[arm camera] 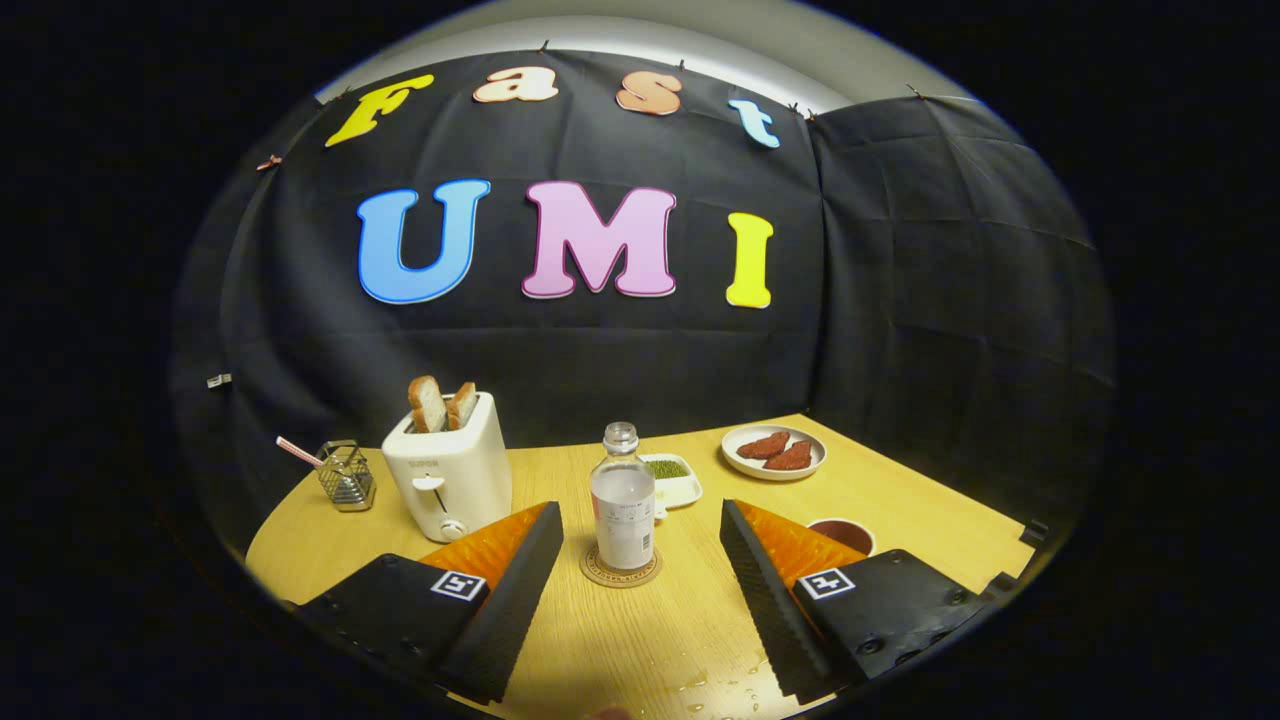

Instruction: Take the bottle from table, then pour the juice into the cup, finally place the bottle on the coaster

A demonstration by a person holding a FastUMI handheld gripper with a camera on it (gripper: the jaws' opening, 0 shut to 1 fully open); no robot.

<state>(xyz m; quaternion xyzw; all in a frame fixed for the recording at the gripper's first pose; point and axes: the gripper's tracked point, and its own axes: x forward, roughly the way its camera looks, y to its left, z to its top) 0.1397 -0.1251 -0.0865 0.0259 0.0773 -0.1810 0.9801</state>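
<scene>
Tool (637, 530) released, fingers spread w/ bottle (623, 500) upright on coaster (620, 572) just ahead; likely light, smooth, slippery, no cap: grip mid-body at label.

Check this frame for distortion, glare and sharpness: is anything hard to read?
Gripper view: strong fisheye bend, the table edge curving; the bottle on its coaster is sharp, beyond the open gripper; lighting is dim and even, no glare; the cup is half hidden behind one finger; small wet spots glint on the table between the fingers.
</scene>
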